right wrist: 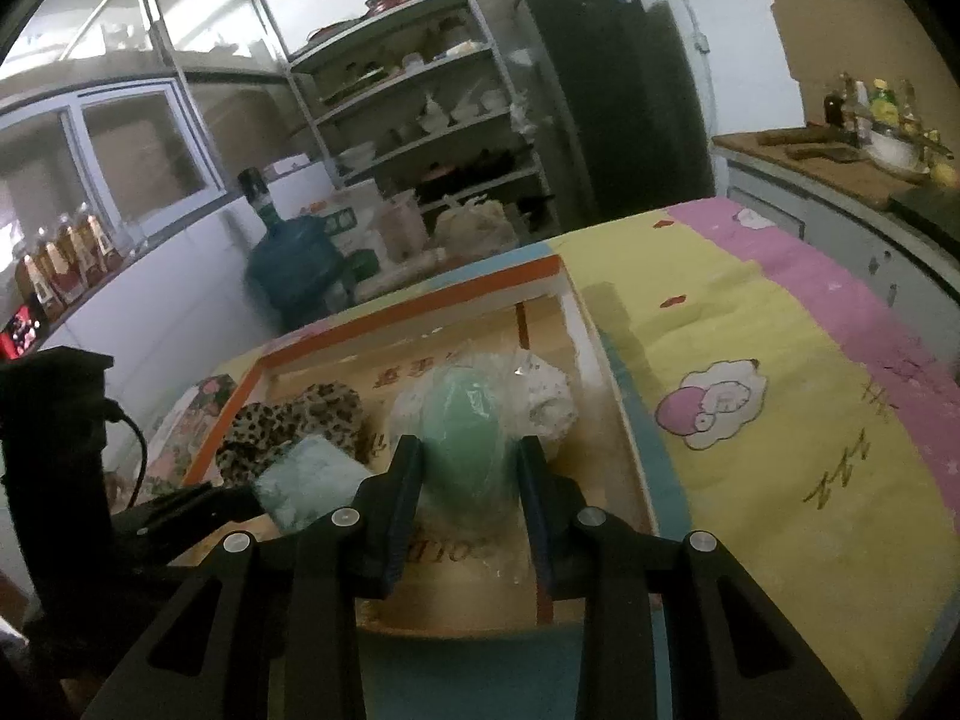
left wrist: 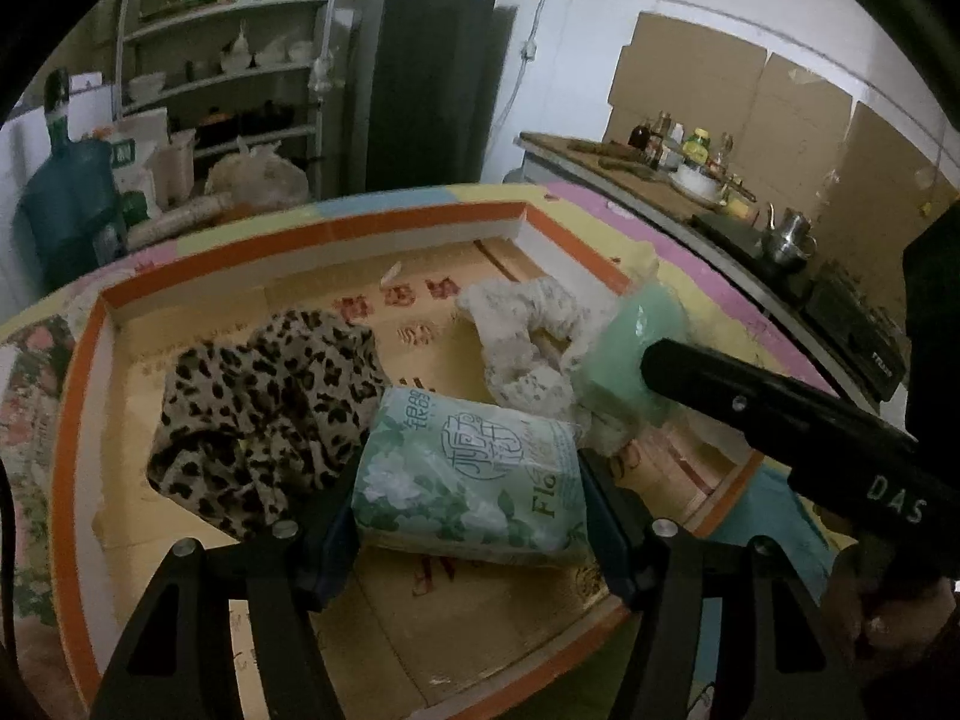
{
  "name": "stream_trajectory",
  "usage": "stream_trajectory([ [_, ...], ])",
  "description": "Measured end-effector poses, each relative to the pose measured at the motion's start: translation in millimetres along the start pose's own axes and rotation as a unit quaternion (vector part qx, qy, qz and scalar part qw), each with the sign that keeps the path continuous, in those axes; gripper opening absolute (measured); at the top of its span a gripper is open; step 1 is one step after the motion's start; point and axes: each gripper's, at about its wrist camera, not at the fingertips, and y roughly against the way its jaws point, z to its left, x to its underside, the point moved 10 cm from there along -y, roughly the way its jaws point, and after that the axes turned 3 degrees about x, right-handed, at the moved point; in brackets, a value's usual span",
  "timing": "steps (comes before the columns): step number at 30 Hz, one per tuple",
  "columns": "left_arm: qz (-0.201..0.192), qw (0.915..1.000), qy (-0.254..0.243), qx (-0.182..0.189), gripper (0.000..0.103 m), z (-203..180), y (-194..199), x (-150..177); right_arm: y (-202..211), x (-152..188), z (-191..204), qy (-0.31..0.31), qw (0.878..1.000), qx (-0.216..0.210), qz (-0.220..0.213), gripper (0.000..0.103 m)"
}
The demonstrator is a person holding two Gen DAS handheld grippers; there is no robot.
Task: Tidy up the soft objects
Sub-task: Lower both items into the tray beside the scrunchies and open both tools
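A shallow cardboard box with an orange rim [left wrist: 312,231] lies on a pastel blanket. In it are a leopard-print cloth [left wrist: 264,396] and a white lacy cloth [left wrist: 522,330]. My left gripper [left wrist: 468,480] is shut on a green floral tissue pack [left wrist: 474,480], held over the box's near part. My right gripper [right wrist: 468,456] is shut on a pale green object in clear plastic [right wrist: 465,420], over the box's right side above the lacy cloth [right wrist: 546,396]. The right gripper's black body [left wrist: 780,414] shows in the left wrist view, with the green object [left wrist: 630,348] at its tip.
The blanket [right wrist: 780,360] stretches to the right of the box. A counter with bottles, a bowl and a kettle [left wrist: 786,234] runs along the right. Metal shelves [left wrist: 234,78], a dark fridge [left wrist: 426,72] and a blue water jug [right wrist: 288,264] stand behind.
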Motion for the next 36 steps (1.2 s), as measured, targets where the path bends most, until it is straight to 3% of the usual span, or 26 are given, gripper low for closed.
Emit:
stream_trajectory([
  [8,0.004,1.0,0.002,0.007,0.069,-1.2,3.1,2.6,-3.6,-1.0,3.9,0.001,1.0,-0.001,0.002,0.036],
  [12,0.001,1.0,-0.007,0.004,0.075,-4.4,10.1,5.3,-0.8,1.4,4.1,-0.003,1.0,0.004,0.0,0.054],
  [15,-0.006,0.9999,-0.009,0.002,0.078,-5.2,18.2,5.7,3.2,1.0,2.8,-0.011,1.0,0.007,-0.004,0.058],
  [21,-0.037,0.9993,-0.003,0.0,0.086,-4.2,44.1,3.5,19.7,-1.3,8.9,-0.007,1.0,0.011,-0.02,0.061],
  [36,-0.112,0.9936,0.001,-0.02,0.086,10.6,121.3,2.6,68.5,-6.0,47.2,-0.006,0.998,0.002,-0.063,0.061],
])
